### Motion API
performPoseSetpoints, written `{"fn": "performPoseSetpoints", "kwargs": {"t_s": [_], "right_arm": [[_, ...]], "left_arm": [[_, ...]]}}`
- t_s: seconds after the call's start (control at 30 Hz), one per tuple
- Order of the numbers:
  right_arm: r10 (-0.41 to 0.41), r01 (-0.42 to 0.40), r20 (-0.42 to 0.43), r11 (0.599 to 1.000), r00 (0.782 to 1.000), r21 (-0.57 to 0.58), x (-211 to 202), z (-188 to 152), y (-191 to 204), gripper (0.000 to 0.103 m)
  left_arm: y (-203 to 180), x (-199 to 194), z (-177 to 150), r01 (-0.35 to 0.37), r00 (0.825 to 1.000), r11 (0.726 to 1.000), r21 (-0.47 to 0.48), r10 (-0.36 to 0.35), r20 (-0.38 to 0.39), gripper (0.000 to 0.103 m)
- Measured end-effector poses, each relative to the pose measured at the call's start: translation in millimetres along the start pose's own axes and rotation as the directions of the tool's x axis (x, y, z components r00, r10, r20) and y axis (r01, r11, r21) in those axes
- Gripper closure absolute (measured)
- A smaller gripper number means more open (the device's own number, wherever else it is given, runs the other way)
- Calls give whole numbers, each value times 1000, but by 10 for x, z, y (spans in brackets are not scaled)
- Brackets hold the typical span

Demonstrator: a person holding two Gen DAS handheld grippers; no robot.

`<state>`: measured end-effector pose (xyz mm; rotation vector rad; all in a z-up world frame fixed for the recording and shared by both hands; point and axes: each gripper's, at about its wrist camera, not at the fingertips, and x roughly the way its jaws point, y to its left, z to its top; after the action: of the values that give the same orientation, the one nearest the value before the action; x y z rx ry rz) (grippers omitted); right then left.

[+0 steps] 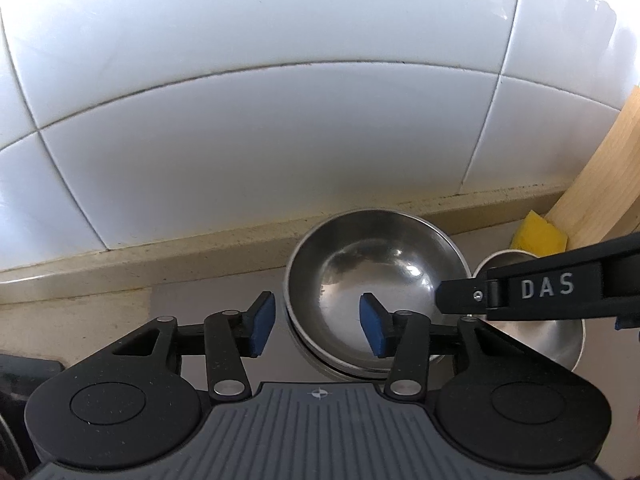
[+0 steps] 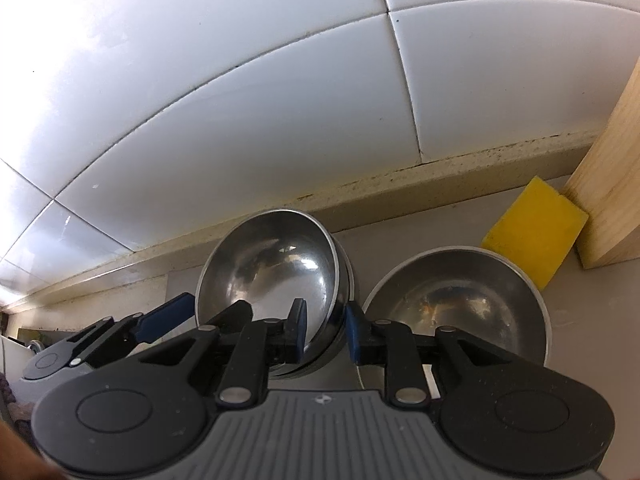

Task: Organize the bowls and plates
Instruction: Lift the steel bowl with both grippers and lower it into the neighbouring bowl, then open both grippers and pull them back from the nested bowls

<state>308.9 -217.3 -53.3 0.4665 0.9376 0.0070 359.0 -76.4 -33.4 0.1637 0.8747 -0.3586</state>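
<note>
Steel bowls sit on a grey surface (image 2: pixel 592 312) against a white tiled wall (image 1: pixel 280 120), with two handheld grippers at their rims.

A stack of nested steel bowls (image 1: pixel 372 276) stands near the wall's beige ledge; a single steel bowl (image 2: pixel 460 304) rests just beside it on the right. The left gripper (image 1: pixel 316 320) straddles the stack's near-left rim, its blue fingers (image 1: pixel 262 322) released and clear of the metal. The right gripper (image 2: pixel 326 330) is clenched on the stack's right rim, one finger inside and one outside. A yellow sponge (image 2: pixel 532 228) lies behind the single bowl, touching a pale wooden block (image 2: pixel 612 184).
</note>
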Motion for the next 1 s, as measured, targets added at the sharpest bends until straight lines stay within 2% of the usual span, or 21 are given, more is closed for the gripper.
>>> {"fn": "performPoseSetpoints", "kwargs": {"t_s": [0.17,0.5,0.8,1.0], "right_arm": [[0,0,9,1000,1000,12,-88,-20,-53,96],[10,-12,54,999,998,30,-453,-94,-129,96],[5,-10,126,999,992,35,-907,-202,-245,95],[-1,-7,138,998,990,56,-1048,-310,-368,95]], "left_arm": [[-7,-110,24,-4,1000,1000,2,4,23,44],[-173,-398,62,-17,997,1000,22,15,80,39],[-345,-768,72,-33,981,999,13,30,189,24],[-495,-846,13,-12,983,999,49,3,183,22]]}}
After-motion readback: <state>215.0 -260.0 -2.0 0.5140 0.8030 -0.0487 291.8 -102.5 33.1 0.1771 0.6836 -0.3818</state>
